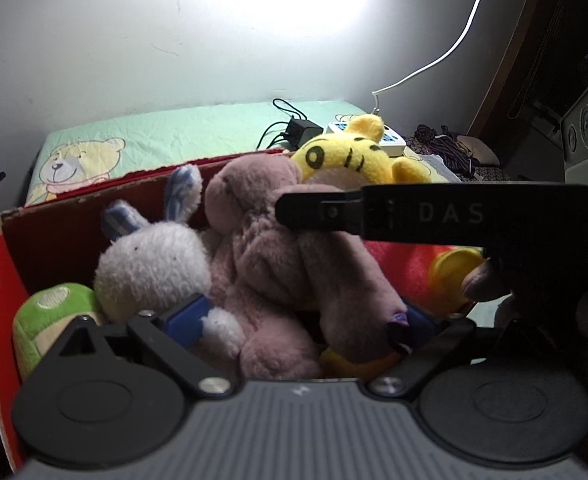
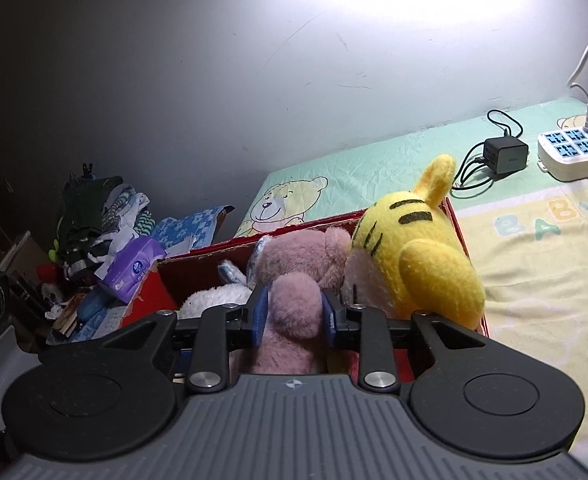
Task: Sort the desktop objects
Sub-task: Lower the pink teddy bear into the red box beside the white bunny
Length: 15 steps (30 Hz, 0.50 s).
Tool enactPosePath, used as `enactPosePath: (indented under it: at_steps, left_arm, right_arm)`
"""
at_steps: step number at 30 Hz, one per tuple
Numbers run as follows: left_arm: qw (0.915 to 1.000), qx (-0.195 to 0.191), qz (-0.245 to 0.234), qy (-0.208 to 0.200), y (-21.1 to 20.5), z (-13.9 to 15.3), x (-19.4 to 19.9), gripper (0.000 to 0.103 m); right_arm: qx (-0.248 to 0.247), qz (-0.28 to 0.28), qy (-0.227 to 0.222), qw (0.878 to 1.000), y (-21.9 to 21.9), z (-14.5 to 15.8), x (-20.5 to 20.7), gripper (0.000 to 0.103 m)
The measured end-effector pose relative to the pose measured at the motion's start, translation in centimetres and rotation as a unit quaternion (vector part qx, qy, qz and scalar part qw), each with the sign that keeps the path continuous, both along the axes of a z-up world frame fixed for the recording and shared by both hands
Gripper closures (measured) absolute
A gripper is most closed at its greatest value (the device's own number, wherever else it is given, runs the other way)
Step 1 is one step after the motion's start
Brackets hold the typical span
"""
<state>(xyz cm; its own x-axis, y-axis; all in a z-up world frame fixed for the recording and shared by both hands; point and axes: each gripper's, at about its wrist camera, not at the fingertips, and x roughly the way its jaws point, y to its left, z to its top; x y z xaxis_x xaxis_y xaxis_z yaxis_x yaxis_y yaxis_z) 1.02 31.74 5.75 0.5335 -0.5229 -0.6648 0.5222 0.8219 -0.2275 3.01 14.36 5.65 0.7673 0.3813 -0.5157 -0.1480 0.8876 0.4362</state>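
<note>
Your right gripper (image 2: 294,314) is clamped on the pink plush (image 2: 294,280), which lies in the red box (image 2: 198,268) left of the tiger (image 2: 414,248). Your left gripper (image 1: 298,328) stands spread wide, with the plush between its fingers, near the box's near side.

A red cardboard box (image 1: 54,224) is sitting on the bedsheet, holding plush toys: a pink plush bear (image 1: 270,264) is lying in the middle, a white rabbit (image 1: 154,264) is leaning beside it, and a yellow tiger (image 2: 414,256) is resting against the box's far edge.
</note>
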Motion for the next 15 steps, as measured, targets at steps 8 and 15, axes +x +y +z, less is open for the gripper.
enactPosePath:
  at_steps: [8, 15]
  left_arm:
    - [0.9997, -0.015, 0.018, -0.001, 1.6, 1.0, -0.3, 0.005]
    - [0.9999, -0.015, 0.005, -0.002, 1.4, 0.9, -1.2, 0.005]
  right_arm:
    - [-0.001, -0.004, -0.005, 1.0, -0.6, 0.9, -1.4, 0.079]
    - [-0.075, -0.012, 0.025, 0.997, 0.2, -0.6, -0.8, 0.088]
